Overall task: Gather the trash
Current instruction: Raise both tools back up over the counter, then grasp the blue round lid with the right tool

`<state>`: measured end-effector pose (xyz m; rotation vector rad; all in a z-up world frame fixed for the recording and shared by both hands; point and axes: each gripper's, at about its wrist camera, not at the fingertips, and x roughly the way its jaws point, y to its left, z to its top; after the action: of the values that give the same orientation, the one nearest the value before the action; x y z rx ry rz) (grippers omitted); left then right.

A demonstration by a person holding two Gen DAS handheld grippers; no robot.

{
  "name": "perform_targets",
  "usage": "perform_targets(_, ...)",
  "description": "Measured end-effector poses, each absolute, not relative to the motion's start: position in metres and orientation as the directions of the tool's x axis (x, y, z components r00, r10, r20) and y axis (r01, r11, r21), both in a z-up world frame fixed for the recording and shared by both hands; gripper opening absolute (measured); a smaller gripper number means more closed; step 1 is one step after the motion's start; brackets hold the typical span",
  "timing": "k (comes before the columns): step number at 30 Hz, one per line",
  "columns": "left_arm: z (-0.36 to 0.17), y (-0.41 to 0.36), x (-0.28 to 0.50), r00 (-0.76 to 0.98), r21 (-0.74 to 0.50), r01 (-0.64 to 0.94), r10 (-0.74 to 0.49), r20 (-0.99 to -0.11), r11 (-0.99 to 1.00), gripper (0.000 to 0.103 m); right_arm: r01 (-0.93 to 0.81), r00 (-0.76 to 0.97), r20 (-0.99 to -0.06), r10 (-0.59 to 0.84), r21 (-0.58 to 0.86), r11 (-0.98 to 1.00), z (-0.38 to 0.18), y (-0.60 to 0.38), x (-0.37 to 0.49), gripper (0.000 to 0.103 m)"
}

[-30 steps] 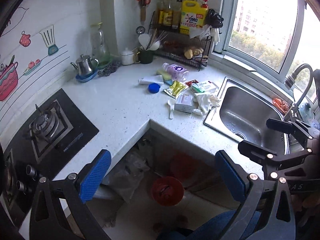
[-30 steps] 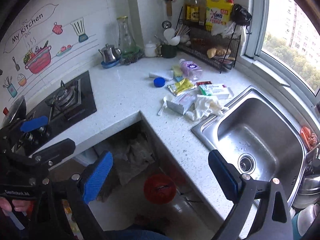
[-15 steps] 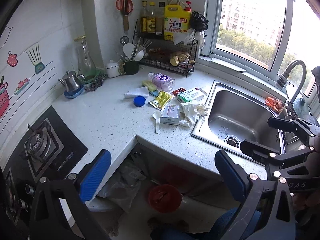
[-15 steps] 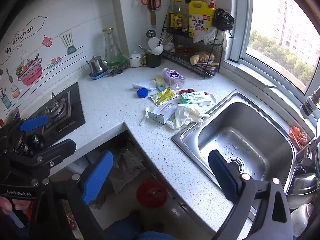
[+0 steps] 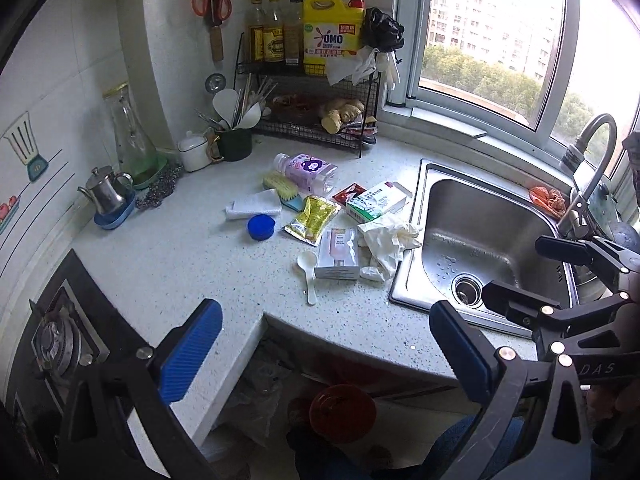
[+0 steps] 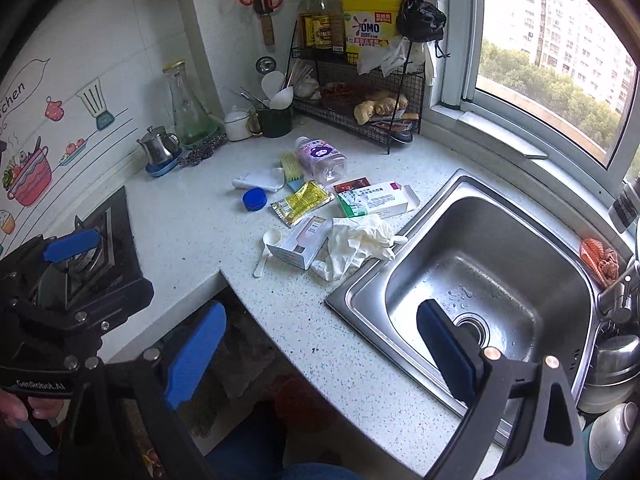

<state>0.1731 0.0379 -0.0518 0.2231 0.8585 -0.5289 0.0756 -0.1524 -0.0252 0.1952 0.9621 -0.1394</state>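
Readable text, by item:

- Yellow detergent jug (image 6: 372, 20) on the top shelf of the wire rack (image 6: 360, 92): red brand name "OMO" on its label; the smaller print below cannot be read.
- Wall sticker (image 6: 16, 98) at the left edge of the right wrist view: the letters "chen", cut off by the picture's edge.
- Left claw (image 6: 100, 262), on its black body: white lettering "GenRobot.AI".
- Right claw (image 5: 516, 270), on its black body: the letters "DAS".
- Bottle labels, boxes and sachets on the worktop (image 5: 180, 256): print too small to read.
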Motion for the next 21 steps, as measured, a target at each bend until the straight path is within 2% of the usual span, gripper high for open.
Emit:
perform_targets(10,-0.061,0.041,0.284,0.451,-0.033,0.617,-0.387,-0.804,0.787,0.103,0.325,0.517,-0.854,-0.05,0.142,0.935,-0.039,-0.159,0.157,0.096)
perform_targets(16,-0.077,0.061,0.344,0.43,0.001,0.63,-0.347,-0.834,0.777,0.103,0.335,0.489,-0.872,-0.034,0.151,0.93,-0.053,-0.147,0.208,0.096)
perform_targets(21,-0.1,0.089,0.386,0.372,-0.039,0.617,-0.335,-0.866,0.786,0.103,0.315,0.441,-0.897,-0.002,0.153,0.937,-0.073,-0.128,0.254,0.096)
